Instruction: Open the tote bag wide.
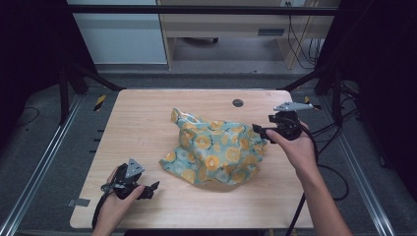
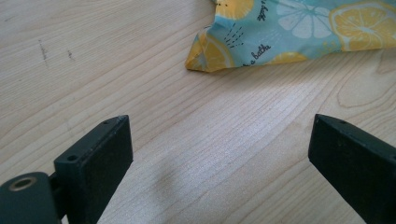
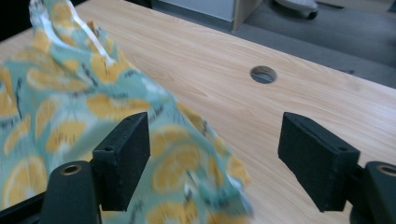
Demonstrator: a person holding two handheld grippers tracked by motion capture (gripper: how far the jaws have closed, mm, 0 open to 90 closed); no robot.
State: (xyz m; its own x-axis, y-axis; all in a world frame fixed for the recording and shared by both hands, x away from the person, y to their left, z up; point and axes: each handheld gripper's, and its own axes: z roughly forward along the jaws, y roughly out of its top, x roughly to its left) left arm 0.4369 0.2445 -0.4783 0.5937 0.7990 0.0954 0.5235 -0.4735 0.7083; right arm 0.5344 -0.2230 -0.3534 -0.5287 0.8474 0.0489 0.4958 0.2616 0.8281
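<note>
A crumpled teal cloth [image 1: 214,150] printed with yellow lemon slices lies bunched in the middle of the wooden table [image 1: 147,118]. My left gripper [image 1: 152,189] rests near the table's front left, open and empty; a folded corner of the cloth [image 2: 205,58] lies ahead of its jaws. My right gripper [image 1: 256,131] hovers at the cloth's right edge, open, with nothing held. In the right gripper view the cloth [image 3: 70,107] rises under and beyond the left jaw, with bare wood under the right jaw.
A round cable hole [image 1: 238,103] sits in the table near its far edge, also seen as the hole [image 3: 263,74] past my right jaws. Metal rails and black frame posts flank the table. Cables trail on the floor at right.
</note>
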